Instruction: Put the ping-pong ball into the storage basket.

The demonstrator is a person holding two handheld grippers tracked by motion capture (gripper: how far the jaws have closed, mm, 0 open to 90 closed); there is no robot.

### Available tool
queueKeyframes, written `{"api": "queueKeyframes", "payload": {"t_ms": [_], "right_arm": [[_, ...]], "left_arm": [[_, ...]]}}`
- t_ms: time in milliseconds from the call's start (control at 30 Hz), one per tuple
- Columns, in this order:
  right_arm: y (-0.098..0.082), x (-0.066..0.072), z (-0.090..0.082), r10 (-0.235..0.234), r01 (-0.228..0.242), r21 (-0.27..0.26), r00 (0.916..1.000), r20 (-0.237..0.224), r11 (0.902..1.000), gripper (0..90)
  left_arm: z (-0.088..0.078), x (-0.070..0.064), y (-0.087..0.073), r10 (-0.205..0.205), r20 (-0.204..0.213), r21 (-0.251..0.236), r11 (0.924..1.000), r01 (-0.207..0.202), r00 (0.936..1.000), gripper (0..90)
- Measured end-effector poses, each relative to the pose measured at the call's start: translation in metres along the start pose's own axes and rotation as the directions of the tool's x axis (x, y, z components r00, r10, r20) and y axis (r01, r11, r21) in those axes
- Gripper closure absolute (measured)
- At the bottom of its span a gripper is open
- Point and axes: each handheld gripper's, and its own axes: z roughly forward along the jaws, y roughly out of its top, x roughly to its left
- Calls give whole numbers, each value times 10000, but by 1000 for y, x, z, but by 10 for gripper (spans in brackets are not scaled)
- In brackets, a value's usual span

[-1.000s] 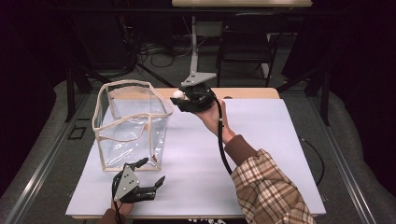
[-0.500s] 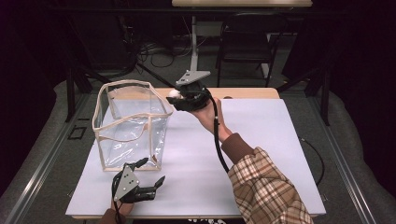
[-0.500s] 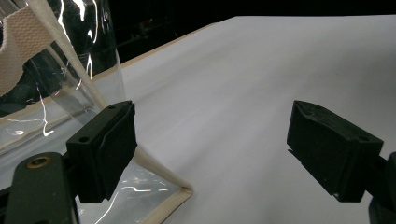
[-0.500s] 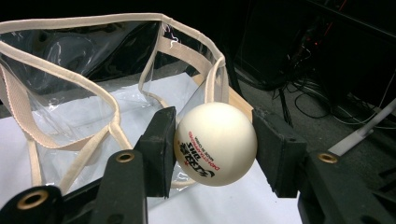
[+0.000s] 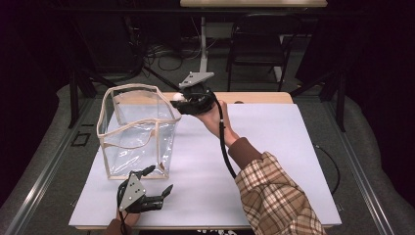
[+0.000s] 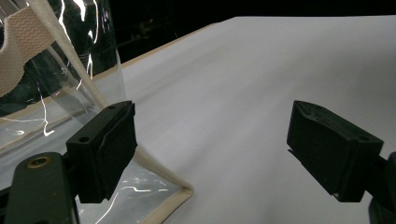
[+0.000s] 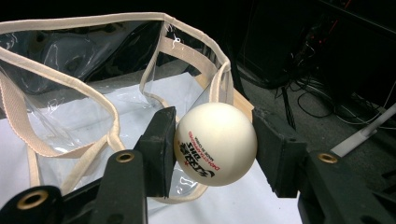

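Observation:
A white ping-pong ball (image 7: 215, 143) with red and black print is clamped between the jaws of my right gripper (image 7: 214, 148). In the high view the right gripper (image 5: 182, 100) holds the ball (image 5: 178, 97) in the air at the far right rim of a clear plastic bag (image 5: 138, 131) with cream trim and handles. The bag's open top (image 7: 107, 74) lies just beyond the ball. My left gripper (image 5: 155, 182) rests open near the table's front edge, beside the bag's near corner (image 6: 180, 191), with nothing between its jaws (image 6: 210, 154).
A white sheet (image 5: 274, 147) covers the table (image 5: 259, 98). Behind the table stand a chair (image 5: 254, 46), cables (image 5: 166, 54) on the floor and dark stands. Metal rails (image 5: 44, 166) run along both sides.
My right gripper has carried the ball leftward, from above the table's middle back edge to the bag's far right rim. The left gripper has stayed still.

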Motion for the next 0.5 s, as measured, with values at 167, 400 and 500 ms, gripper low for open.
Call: {"api": "queueKeyframes", "payload": {"t_ms": [167, 400, 500], "right_arm": [[3, 2, 3, -51, 51, 32, 10000, -23, 10000, 510], [6, 2, 7, -76, 76, 108, 10000, -45, 9999, 510], [8, 4, 9, -108, 109, 165, 9999, -65, 9998, 510]], "left_arm": [[0, 0, 0, -11, -1, 3, 10000, 11, 10000, 159], [0, 0, 0, 5, 3, 19, 10000, -5, 10000, 159], [0, 0, 0, 5, -4, 17, 10000, -5, 10000, 159]]}}
